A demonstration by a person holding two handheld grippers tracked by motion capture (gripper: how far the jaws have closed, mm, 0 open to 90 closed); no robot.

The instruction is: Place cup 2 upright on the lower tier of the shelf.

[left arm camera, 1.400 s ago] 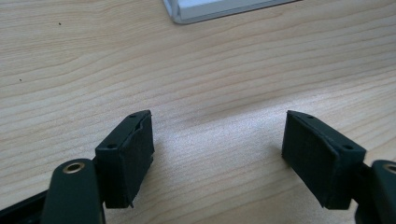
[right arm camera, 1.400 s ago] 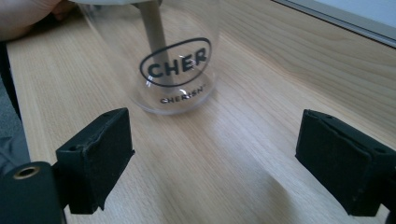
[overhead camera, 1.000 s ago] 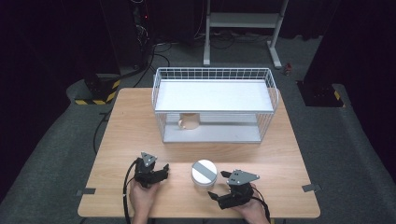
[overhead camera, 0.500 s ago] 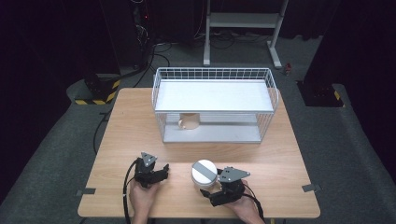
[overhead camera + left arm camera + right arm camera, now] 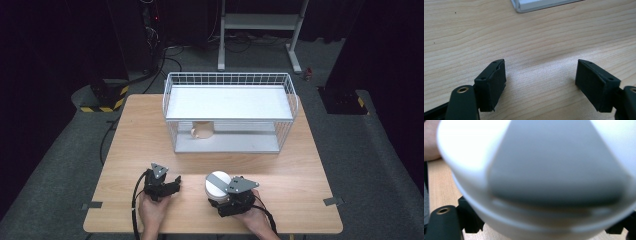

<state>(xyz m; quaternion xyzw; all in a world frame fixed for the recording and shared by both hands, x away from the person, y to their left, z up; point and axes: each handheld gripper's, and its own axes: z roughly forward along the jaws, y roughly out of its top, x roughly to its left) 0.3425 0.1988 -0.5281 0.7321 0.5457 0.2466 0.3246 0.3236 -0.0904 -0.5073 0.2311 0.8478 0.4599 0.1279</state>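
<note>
Jaws of our right gripper (image 5: 224,199) stand on either side of a white bowl-like cup (image 5: 218,184) near the front edge of the table (image 5: 300,165), a little right of its middle. In the right gripper view the cup (image 5: 529,182) is so close that it blurs; black jaw parts show at its lower left and lower right, but we cannot tell whether they press on the wall or just flank it.

Left gripper (image 5: 167,186) sits on the wood near the front edge, left of middle. Its jaws stand wide apart in the left gripper view, bare tabletop (image 5: 536,32) between them, nothing held.

Step, as we judge it: taking hold of the cup. Next move calls for a firm close on the wall, then a level lift clear of the table. If the wire basket shelf (image 5: 229,114) is the goal, the carry goes toward the back half of the table.

Cup: white, round, pale grey inside, smooth glossy wall, upright, mouth up. It looks rigid and light; a slick wall could slip in a loose pinch.

Farther out: the white wire shelf stands at the back middle of the table with a flat white top tier and an open lower tier. A tan mug (image 5: 202,129) sits in the lower tier, toward its left end, well apart from both grippers.
</note>
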